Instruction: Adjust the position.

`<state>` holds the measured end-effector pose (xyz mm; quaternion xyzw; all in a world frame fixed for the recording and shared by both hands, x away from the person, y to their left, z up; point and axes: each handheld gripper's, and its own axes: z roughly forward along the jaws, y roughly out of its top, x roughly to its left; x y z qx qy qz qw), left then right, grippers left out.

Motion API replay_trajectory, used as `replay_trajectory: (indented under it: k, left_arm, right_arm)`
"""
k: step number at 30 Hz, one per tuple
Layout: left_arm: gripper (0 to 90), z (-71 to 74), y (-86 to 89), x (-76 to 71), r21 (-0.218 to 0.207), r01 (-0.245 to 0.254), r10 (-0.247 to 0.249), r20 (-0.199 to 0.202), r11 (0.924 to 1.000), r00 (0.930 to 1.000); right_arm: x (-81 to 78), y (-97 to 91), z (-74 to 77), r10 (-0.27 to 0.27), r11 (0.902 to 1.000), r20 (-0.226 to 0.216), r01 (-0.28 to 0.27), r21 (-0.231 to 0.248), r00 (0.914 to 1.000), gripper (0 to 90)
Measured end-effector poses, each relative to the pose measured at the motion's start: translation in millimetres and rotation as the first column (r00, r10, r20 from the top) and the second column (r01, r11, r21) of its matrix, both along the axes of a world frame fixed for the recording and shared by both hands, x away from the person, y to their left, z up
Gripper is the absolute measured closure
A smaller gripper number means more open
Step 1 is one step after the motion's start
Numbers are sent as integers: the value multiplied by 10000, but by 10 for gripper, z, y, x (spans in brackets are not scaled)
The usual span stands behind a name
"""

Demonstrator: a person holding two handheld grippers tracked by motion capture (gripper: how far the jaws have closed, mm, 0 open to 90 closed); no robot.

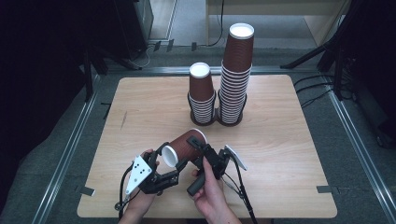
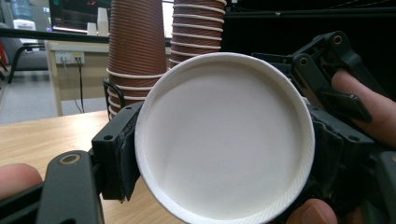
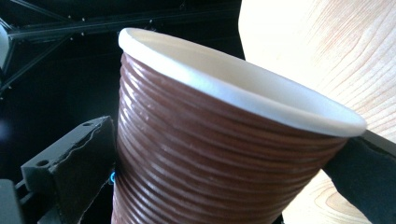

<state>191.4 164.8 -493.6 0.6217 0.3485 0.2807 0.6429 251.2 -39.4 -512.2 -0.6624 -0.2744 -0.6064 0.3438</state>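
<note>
Low centre of the high view: a brown ribbed paper cup [image 1: 183, 146] is held on its side above the wooden table [image 1: 289, 140], white base toward the lower left, open mouth toward the upper right. Both grippers are on it.

Left gripper [image 1: 161, 170], lower left of the cup, grey three-cornered plate on top, person's left hand [image 1: 140, 198] beneath it. In the left gripper view the cup's white round base [image 2: 224, 137] faces the camera, with a black jaw pressed against its left edge and the other jaw at its right; the jaws pinch the cup at the base end.

Right gripper [image 1: 205, 151], just right of the cup, held by the right hand [image 1: 210, 191]. In the right gripper view the ribbed wall and white rim [image 3: 243, 93] sit between two black jaws, one lower left, one lower right, both against the cup: pinching it near the mouth.

Upper centre of the high view: two stacks of upside-down brown cups stand side by side in black wire holders, a short stack [image 1: 201, 95] left, a tall stack [image 1: 235, 74] right, just beside each other. Dark stands and cables on the grey floor around the table.
</note>
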Motion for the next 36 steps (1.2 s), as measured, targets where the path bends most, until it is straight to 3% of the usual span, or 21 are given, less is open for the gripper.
replay_trajectory:
  k: [20,23,33,36]
  left_arm:
    - [219,-11,-18,3,8,173,-173,-109,9998,9998]
    - [224,-17,-21,13,15,264,-263,-368,9997,9990]
    - [226,-6,18,19,-188,505,-514,-479,9985,9975]
    - [165,-3,19,21,-244,441,-453,-554,9987,9974]
  right_arm:
    - [-1,-16,18,-305,9995,279,308,-96,9991,67]
    - [-10,-23,23,-354,9992,410,360,-158,9985,103]
    - [-28,-44,20,-353,9968,881,414,-680,9955,128]
    - [-32,-63,20,-568,9941,1077,662,-856,9926,129]
